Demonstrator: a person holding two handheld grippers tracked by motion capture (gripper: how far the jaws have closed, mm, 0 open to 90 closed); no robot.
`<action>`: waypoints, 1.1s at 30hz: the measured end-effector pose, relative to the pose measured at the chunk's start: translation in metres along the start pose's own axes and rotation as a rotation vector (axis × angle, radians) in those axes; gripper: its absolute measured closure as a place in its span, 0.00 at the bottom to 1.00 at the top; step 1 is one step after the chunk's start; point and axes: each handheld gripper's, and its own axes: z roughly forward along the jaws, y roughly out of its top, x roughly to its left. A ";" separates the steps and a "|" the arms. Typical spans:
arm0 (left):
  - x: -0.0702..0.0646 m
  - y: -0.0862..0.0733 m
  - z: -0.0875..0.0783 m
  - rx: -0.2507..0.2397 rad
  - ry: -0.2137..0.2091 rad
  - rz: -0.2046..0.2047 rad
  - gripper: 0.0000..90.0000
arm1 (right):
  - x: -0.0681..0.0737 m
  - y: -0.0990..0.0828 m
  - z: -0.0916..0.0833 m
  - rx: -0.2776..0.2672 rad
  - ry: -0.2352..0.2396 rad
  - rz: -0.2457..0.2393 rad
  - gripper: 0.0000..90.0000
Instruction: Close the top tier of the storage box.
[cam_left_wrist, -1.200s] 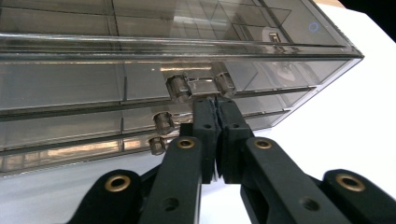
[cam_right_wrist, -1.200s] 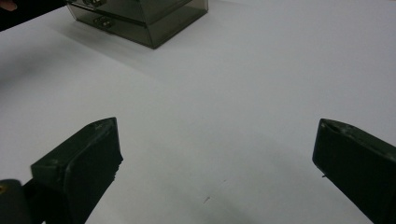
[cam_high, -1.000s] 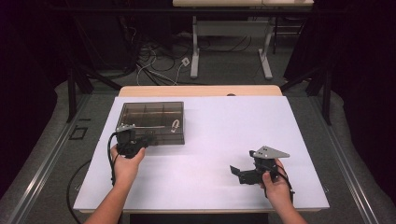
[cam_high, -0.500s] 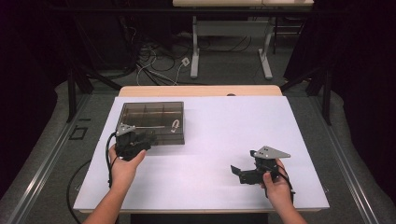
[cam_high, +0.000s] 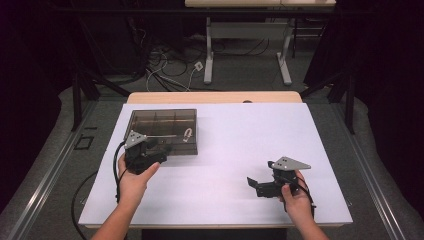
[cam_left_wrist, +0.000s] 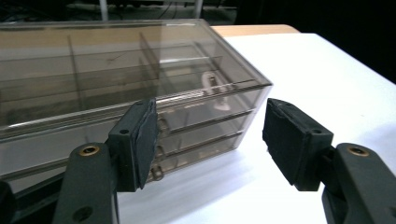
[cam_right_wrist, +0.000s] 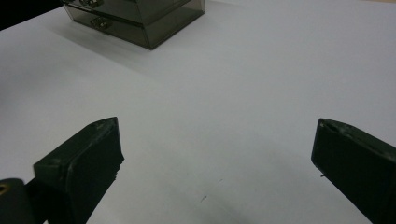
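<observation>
No brand, label or writing can be read on anything here.

A smoky, see-through drawer box (cam_high: 164, 131) sits on the white table (cam_high: 240, 150), just ahead of the left tool (cam_high: 159, 151). Seen from above, its long side runs across the table, parallel to the near edge. In the left gripper view the box (cam_left_wrist: 116, 93) turns its front toward the tool, with stacked drawers and small metal pulls (cam_left_wrist: 159, 151) facing it. Dividers split the top into compartments, and a small pale item (cam_left_wrist: 212, 88) lies inside toward the box's right end; what it is cannot be told.

The left tool (cam_left_wrist: 208, 140) has its jaws spread wide, holding nothing, with the left pad in front of the drawer fronts and the right pad past the box's corner.

The right tool (cam_high: 257, 185) is well apart from the box, low over bare table. Its jaws (cam_right_wrist: 215, 158) gape wide and grip nothing; the box's corner (cam_right_wrist: 140, 18) lies far ahead and to its left.
</observation>
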 end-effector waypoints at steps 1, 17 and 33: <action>-0.001 0.000 0.000 -0.005 -0.014 -0.005 0.37 | 0.000 0.000 0.000 0.000 0.002 0.000 0.01; -0.021 -0.016 0.001 -0.058 -0.167 -0.013 0.04 | 0.000 0.000 -0.002 -0.003 -0.001 -0.001 0.01; -0.034 -0.038 -0.013 -0.052 -0.208 0.103 0.01 | 0.000 -0.001 -0.003 -0.002 -0.006 -0.001 0.01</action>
